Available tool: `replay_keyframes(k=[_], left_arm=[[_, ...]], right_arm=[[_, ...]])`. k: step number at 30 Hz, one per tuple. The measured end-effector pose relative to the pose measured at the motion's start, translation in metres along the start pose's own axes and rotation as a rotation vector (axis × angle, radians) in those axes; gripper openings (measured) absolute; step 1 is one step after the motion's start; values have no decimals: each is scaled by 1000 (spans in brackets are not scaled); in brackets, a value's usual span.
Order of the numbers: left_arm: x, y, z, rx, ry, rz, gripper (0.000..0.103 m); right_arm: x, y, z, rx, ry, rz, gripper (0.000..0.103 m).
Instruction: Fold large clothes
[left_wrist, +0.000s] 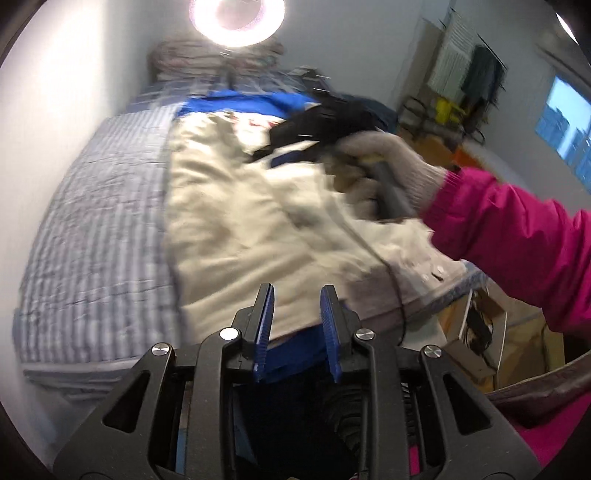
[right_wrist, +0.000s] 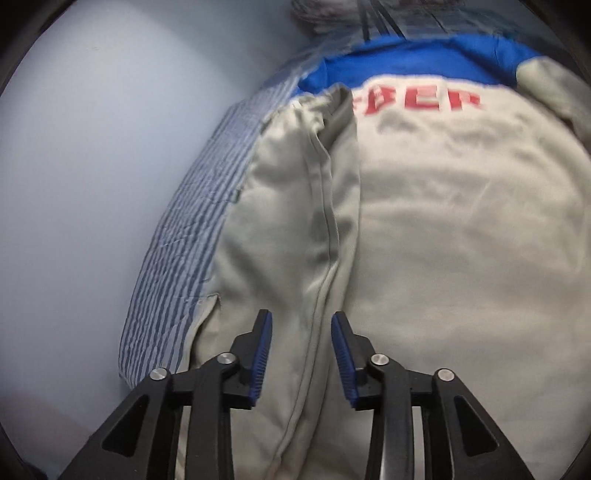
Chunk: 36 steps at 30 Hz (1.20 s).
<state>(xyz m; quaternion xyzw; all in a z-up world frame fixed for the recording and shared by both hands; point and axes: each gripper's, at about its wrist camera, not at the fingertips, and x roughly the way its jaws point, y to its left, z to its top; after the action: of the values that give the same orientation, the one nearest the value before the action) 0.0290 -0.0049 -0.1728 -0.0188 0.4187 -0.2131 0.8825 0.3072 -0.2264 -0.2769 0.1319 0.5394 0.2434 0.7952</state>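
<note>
Left gripper parted, right gripper parted over jacket

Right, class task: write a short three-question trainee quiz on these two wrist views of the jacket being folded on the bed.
1. True or false: the right tool is clamped on the jacket.
2. The lettering on the jacket is: A green, B red, C black.
3. Fill in: the jacket lies on a blue-and-white ______ bedsheet.

Key: 1 false, its pads stand apart with the folded sleeve lying beneath them; 2 B; 3 striped.
</note>
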Motion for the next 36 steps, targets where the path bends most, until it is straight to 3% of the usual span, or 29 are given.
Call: replay_keyframes(k=[4,9,17,21,24,26,28,31,36], left_arm=[[7,27,9,-66,-22,42,24],[54,30,15,-65,16,21,24],[98,13,0,29,116,-24,21],[110,15,-10,37,154,-43,21],[116,18,-16,27,169,-63,21],[120,20,-19,22,171,-72,21],[122,19,-22,34,164,-68,21],[124,16,-23,60,157,-55,21],[108,13,-18,72,135,-30,21]], right_arm=[[-32,4,19,-51,-81,-8,38],[-39,19,54,-103,-177,-12,38],[19,46,111,-206,-184,-42,36],[56,42,134,-198,-165,-67,35],[80,26,143,-182,-135,-177,28],[100,1,145,-128,-78,-251,15],[112,-15,141,-96,-58,-254,4],[113,-12,141,-105,-71,-266,6],[78,8,138,-138,-98,-249,28]])
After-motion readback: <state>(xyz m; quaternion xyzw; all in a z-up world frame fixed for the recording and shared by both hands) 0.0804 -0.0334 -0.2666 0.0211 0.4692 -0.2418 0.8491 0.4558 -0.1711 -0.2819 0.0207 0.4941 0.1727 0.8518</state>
